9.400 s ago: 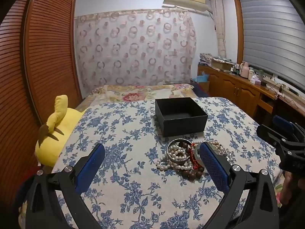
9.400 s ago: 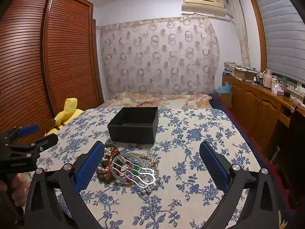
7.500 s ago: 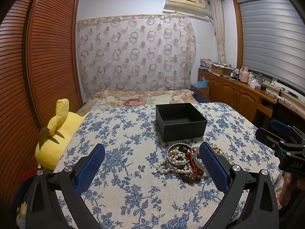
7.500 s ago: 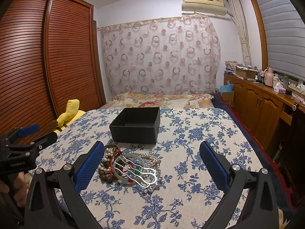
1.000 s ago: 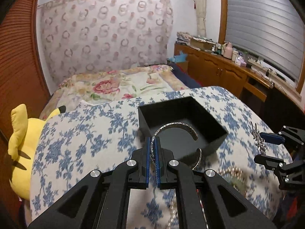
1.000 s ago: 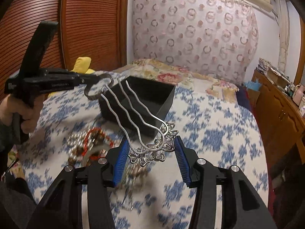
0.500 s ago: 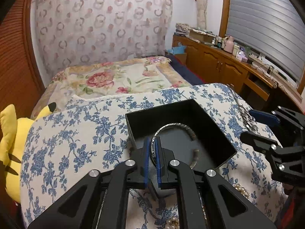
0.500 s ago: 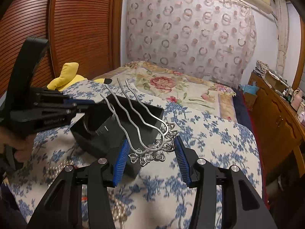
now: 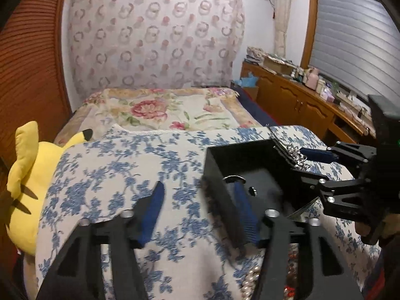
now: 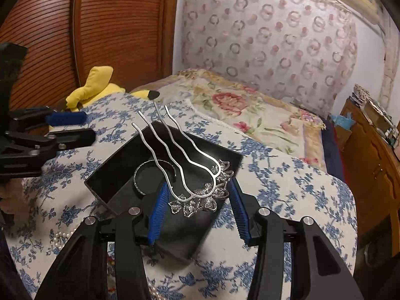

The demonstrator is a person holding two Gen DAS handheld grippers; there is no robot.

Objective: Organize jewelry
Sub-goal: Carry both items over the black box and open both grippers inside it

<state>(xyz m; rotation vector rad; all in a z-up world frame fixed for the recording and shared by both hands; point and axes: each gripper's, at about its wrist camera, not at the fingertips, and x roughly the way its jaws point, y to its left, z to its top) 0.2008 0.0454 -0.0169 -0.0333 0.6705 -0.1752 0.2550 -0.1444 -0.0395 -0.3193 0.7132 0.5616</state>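
Note:
A black open box point(image 10: 130, 172) stands on the blue-flowered cloth; it also shows in the left wrist view point(image 9: 240, 155). A silver bangle point(image 10: 140, 177) lies inside the box; it shows partly in the left wrist view point(image 9: 233, 178). My right gripper point(image 10: 197, 200) is shut on a silver three-pronged hair fork point(image 10: 175, 150) by its ornate head and holds it over the box. My left gripper point(image 9: 197, 205) is open and empty, straddling the box's near-left wall. It shows at the left of the right wrist view point(image 10: 67, 127).
Pearl strands point(image 10: 60, 237) and beads point(image 9: 252, 282) lie on the cloth in front of the box. A yellow plush toy point(image 9: 27, 175) sits at the cloth's left edge. A flowered bed point(image 9: 160, 110) lies behind, wooden cabinets point(image 9: 300, 105) at right.
My left gripper has opened and let go of the silver bangle, which now lies in the box. My right gripper has brought the hair fork over the box.

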